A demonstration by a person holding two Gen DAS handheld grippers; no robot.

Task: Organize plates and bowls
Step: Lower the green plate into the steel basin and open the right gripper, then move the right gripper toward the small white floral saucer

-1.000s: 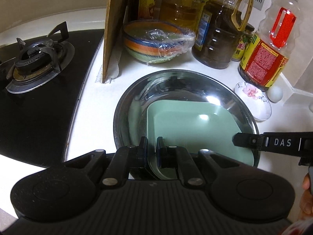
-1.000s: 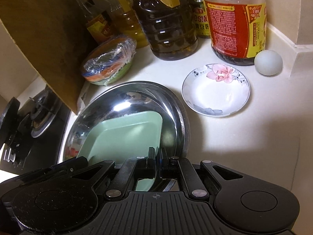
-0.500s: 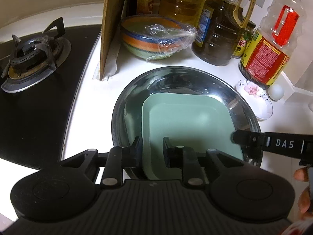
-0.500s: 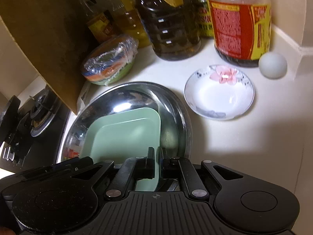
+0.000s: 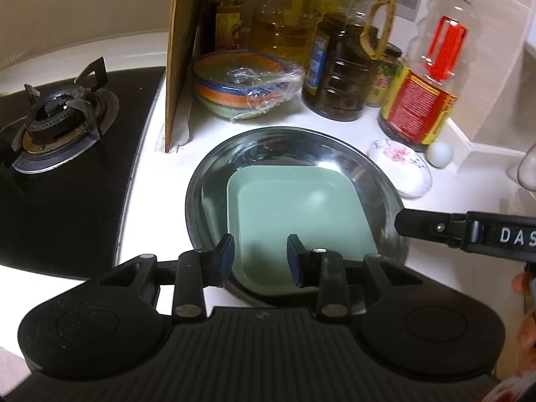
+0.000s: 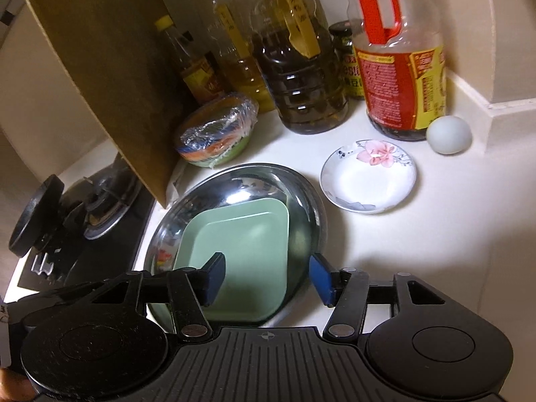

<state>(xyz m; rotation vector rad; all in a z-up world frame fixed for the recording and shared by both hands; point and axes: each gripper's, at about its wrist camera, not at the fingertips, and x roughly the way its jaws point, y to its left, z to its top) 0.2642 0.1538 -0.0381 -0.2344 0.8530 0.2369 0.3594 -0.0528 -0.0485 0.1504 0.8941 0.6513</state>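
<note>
Both of your grippers have let go of the green plate [image 5: 301, 211] since a second ago: then their pads were pinched on its near rim, and now the jaws have just been opening and both have drawn back and up from it. Your left gripper [image 5: 261, 261] stands narrowly parted, nothing between its blue-edged pads. Your right gripper [image 6: 268, 278] gapes much wider, empty too, one pad hanging above the plate and the other above the rim of the steel pan [image 6: 311, 201].

The plate is square with rounded corners, matte and pale green, and it lies flat inside that round, shallow, mirror-bright pan on the white counter [image 6: 418, 251]. Just beside the pan to the right sits a small glossy white saucer [image 6: 368, 176] with a pink flower painted on it, and near it a smooth pale egg [image 6: 449, 134]. Behind the pan a striped bowl [image 5: 248, 87] is covered in crinkled plastic film. Tall clear bottles [image 6: 298, 67] of dark and amber liquid stand along the wall. A brown cardboard sheet [image 6: 100, 67] stands upright between the bowl and the black glass stove [image 5: 67, 181] with its metal burner.
</note>
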